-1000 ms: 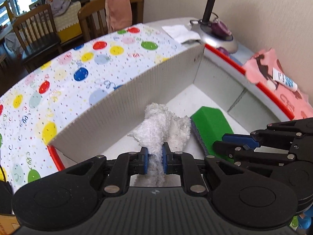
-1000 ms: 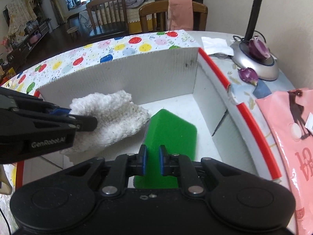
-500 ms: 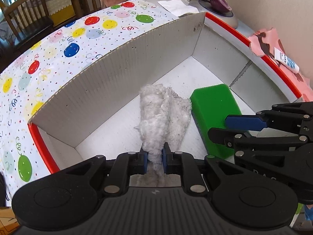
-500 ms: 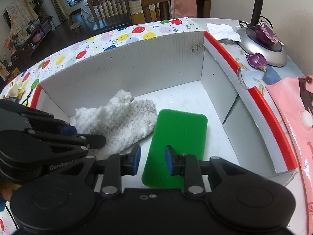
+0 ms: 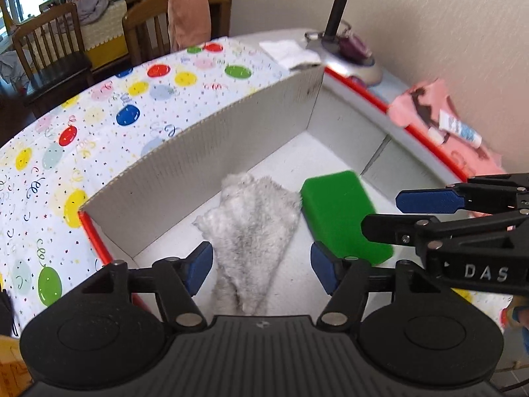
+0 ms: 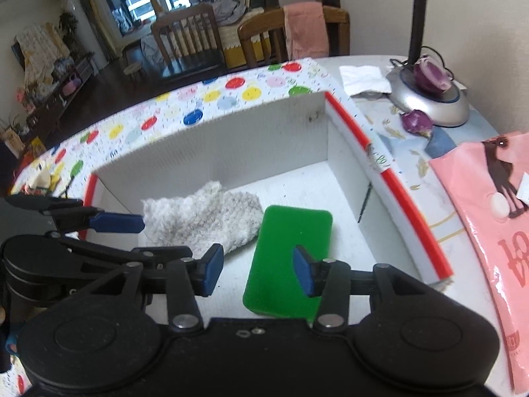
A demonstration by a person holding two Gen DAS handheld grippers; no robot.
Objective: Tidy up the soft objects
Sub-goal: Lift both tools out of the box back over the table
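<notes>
A fluffy white cloth (image 5: 251, 228) lies on the floor of the white box (image 5: 211, 152), and a green sponge (image 5: 340, 211) lies flat just right of it, touching it. My left gripper (image 5: 261, 268) is open above the cloth's near end, holding nothing. My right gripper (image 6: 256, 269) is open above the near end of the sponge (image 6: 291, 251), holding nothing. The cloth (image 6: 201, 218) and the box (image 6: 231, 145) also show in the right wrist view. Each gripper shows in the other's view.
The box has red-edged rims and a balloon-patterned flap (image 5: 99, 115) folded out at the back left. A desk lamp base (image 6: 429, 99), a white tissue (image 6: 363, 77) and a pink bag (image 6: 489, 218) lie on the table right of the box. Wooden chairs (image 6: 198, 39) stand beyond.
Both grippers have opened. The left let go of the cloth and the right let go of the sponge; both now lie on the box floor. Both grippers have drawn back and up.
</notes>
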